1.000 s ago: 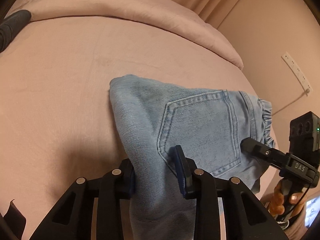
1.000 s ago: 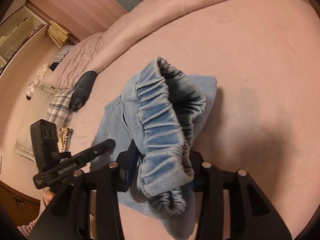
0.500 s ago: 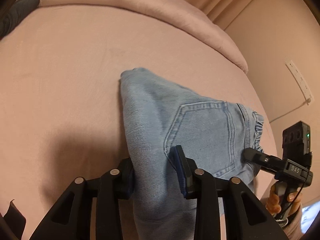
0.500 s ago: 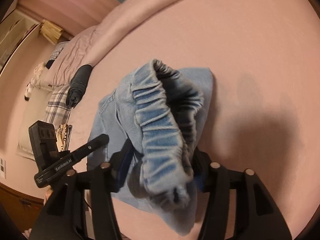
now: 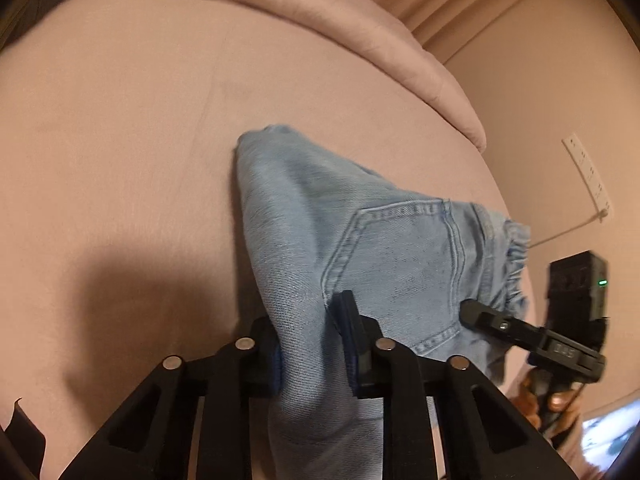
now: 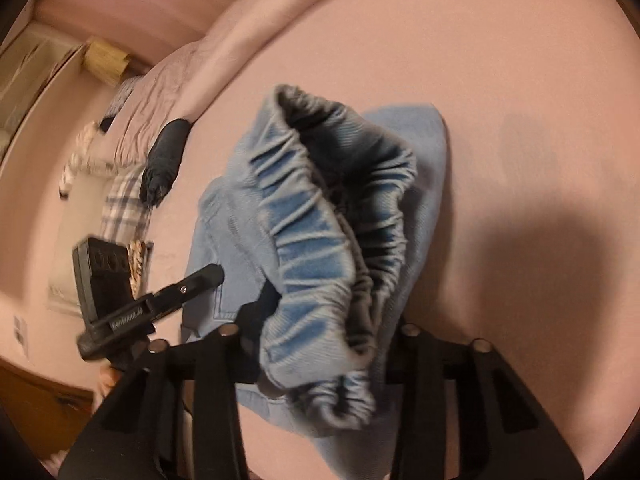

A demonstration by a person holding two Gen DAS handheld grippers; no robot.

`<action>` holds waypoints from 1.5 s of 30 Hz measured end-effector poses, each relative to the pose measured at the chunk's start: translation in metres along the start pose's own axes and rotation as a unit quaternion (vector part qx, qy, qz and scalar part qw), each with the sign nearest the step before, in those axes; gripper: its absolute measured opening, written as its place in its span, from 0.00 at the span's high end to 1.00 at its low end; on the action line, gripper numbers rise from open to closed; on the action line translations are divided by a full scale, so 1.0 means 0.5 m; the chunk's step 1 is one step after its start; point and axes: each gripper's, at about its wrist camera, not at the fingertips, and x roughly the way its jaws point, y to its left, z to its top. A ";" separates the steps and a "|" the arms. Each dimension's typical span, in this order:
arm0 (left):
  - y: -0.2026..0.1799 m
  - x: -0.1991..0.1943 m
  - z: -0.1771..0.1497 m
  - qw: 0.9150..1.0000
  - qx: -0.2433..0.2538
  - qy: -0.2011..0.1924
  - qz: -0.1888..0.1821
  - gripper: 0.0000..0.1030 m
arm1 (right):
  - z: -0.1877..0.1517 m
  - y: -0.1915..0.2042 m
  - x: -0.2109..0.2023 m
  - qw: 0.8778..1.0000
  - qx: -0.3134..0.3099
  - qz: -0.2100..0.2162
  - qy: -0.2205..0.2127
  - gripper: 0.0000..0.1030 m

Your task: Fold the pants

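On the pink bed sheet (image 5: 120, 160) a pair of light blue jeans (image 5: 320, 216) is seen, folded into a bundle that rests partly on the sheet and is partly lifted at the near side. In the left wrist view, a shadow is cast on the sheet at the far left. Toward the middle, the left gripper (image 5: 312, 344) is clenched on a fold of denim beside the back pocket (image 5: 400, 264); its jaws have just been closing, and the cloth is pinched between the blue pads. At the right, the gathered elastic waistband (image 5: 516, 264) is seen, with the right gripper (image 5: 476, 312) reaching into it from the edge of the picture. A power strip (image 5: 588, 176) is fixed on the wall beyond. A pink quilt (image 5: 320, 12) is heaped along the far edge of the bed.

In the right wrist view, plaid fabric (image 6: 124, 196) and a rolled dark garment (image 6: 164, 160) lie at the left, beside the quilt (image 6: 248, 40). Below them the left gripper (image 6: 208, 274) is seen touching the jeans (image 6: 416, 152). In the middle, the ruffled waistband (image 6: 312, 248) is bunched up and grasped between the fingers of the right gripper (image 6: 320, 340), whose jaws have also just been closing on the cloth. The bare sheet (image 6: 520, 80) fills the right side.
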 end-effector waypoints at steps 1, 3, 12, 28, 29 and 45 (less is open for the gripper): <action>-0.007 -0.006 0.002 1.000 0.003 -0.007 0.001 0.81 | 0.004 0.007 -0.005 1.000 -0.010 -0.003 -0.006 0.66; -0.017 -0.020 0.008 1.000 0.010 -0.020 0.003 0.81 | 0.009 0.031 -0.025 0.999 -0.027 0.000 -0.024 0.67; -0.032 -0.089 0.067 0.997 0.033 -0.071 0.018 0.81 | 0.078 0.117 -0.060 0.994 -0.086 0.007 -0.064 0.67; 0.030 -0.106 0.181 0.995 0.026 -0.086 0.046 0.81 | 0.209 0.155 0.022 0.991 -0.114 0.017 -0.065 0.67; 0.031 -0.105 0.187 0.995 0.026 -0.087 0.047 0.81 | 0.221 0.158 0.030 0.991 -0.115 0.018 -0.065 0.67; 0.129 0.026 0.234 0.994 -0.012 -0.050 0.096 0.70 | 0.309 0.086 0.195 0.997 -0.078 0.006 -0.023 0.60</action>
